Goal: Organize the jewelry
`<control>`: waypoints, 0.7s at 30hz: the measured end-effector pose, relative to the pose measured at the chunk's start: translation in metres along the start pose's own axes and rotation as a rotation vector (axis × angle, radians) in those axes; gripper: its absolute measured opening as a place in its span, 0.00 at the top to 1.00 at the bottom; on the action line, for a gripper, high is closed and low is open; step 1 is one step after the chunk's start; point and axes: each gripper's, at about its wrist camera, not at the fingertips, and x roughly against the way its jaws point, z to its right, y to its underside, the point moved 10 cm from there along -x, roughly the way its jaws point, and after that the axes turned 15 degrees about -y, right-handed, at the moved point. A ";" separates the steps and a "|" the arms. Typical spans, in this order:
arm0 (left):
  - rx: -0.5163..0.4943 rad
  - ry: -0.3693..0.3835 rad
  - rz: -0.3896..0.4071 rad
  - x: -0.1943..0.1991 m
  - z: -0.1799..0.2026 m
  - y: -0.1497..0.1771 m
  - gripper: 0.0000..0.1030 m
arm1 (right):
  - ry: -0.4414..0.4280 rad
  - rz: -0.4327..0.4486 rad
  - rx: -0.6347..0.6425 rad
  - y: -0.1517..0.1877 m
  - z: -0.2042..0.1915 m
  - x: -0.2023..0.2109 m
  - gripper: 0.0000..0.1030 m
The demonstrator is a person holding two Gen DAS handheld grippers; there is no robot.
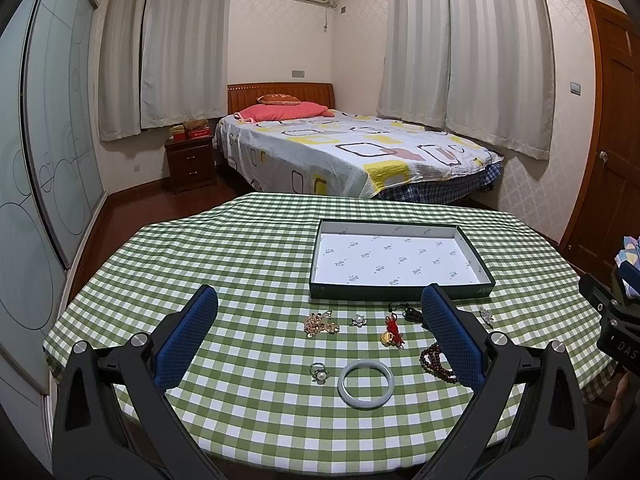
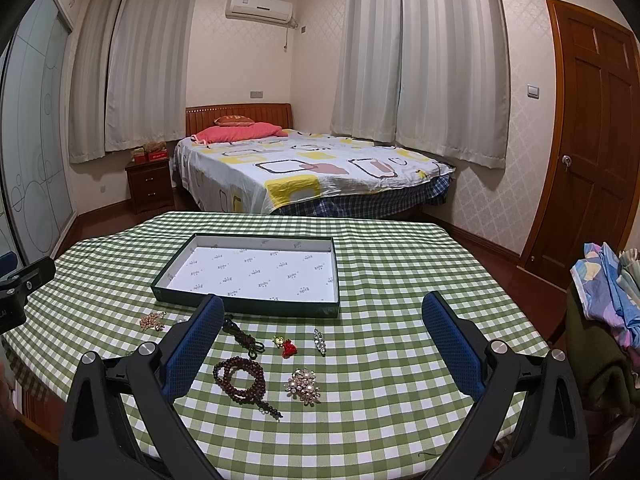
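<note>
Nothing is in the box [image 1: 400, 258] yet; it sits open and bare at the far side of the surface [image 1: 248, 264], and the jewelry lies scattered in a loose row along its near edge; both tongs hover above the surface, spread wide and holding nothing. The left tongs [image 1: 320, 340] frame the pale bangle [image 1: 363, 379], which lies flat just near of the midpoint between the fingers, with a pearl ring [image 1: 319, 371] just to its left; a round thing has no long axis, so a straight dip down looks enough. The right tongs [image 2: 320, 344] frame the dark bead bracelet [image 2: 240, 378] and the crystal brooch [image 2: 303, 385], both toward their left finger. The box lies far and right of the left tongs, far and left of the right; judging by this, each hand takes its own side.
</note>
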 end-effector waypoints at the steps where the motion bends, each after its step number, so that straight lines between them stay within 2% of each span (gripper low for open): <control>1: 0.000 0.000 0.000 0.000 0.000 0.000 0.04 | 0.000 0.001 0.000 0.000 0.000 0.000 0.07; 21: 0.001 0.001 0.000 0.000 0.002 0.001 0.04 | 0.000 0.004 0.000 -0.001 0.000 0.000 0.07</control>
